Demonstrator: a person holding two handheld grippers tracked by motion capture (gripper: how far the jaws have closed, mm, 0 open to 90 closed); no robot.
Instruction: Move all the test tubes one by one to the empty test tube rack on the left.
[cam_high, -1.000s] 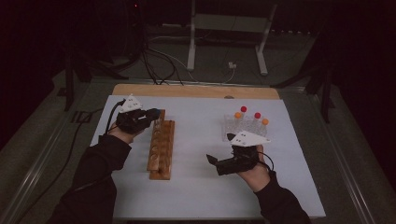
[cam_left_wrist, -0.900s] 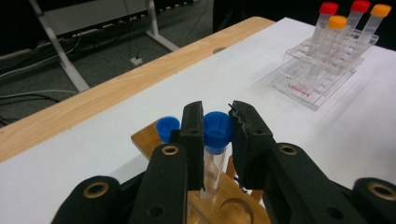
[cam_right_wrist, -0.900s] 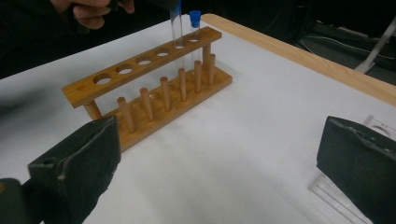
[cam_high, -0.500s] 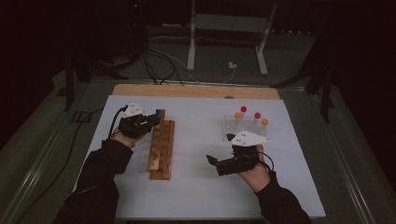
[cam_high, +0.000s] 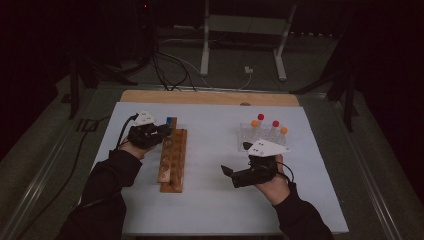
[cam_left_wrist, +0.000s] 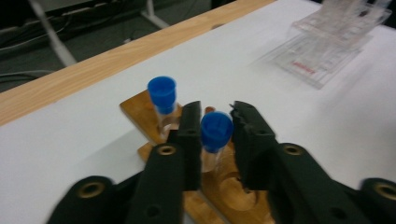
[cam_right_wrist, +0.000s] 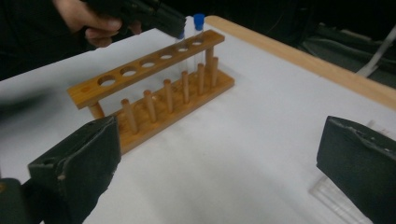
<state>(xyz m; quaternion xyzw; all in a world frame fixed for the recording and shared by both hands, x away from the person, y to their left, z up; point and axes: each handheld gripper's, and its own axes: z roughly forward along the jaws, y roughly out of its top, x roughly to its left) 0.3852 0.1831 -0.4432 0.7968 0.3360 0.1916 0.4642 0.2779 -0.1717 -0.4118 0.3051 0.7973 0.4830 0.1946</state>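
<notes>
A wooden tube rack (cam_high: 172, 160) lies left of centre on the white table. A blue-capped tube (cam_left_wrist: 162, 93) stands in its far end hole (cam_right_wrist: 198, 21). My left gripper (cam_high: 167, 131) is over the rack's far end, shut on a second blue-capped tube (cam_left_wrist: 216, 130) that hangs upright over the neighbouring hole. In the left gripper view the jaws press the cap from both sides (cam_left_wrist: 216, 126). My right gripper (cam_high: 229, 174) hovers right of the rack, open and holding nothing, with its jaws wide apart (cam_right_wrist: 219, 135).
A clear plastic rack (cam_high: 262, 135) with red-capped (cam_high: 260, 116) and orange-capped (cam_high: 255, 123) tubes stands behind the right hand. A wooden strip (cam_high: 210, 97) edges the table's far side. Cables and a stand's legs lie on the floor beyond.
My left gripper has drawn slightly back and to the left at the rack's far end, uncovering the end tube's blue cap. The right gripper has stayed in place.
</notes>
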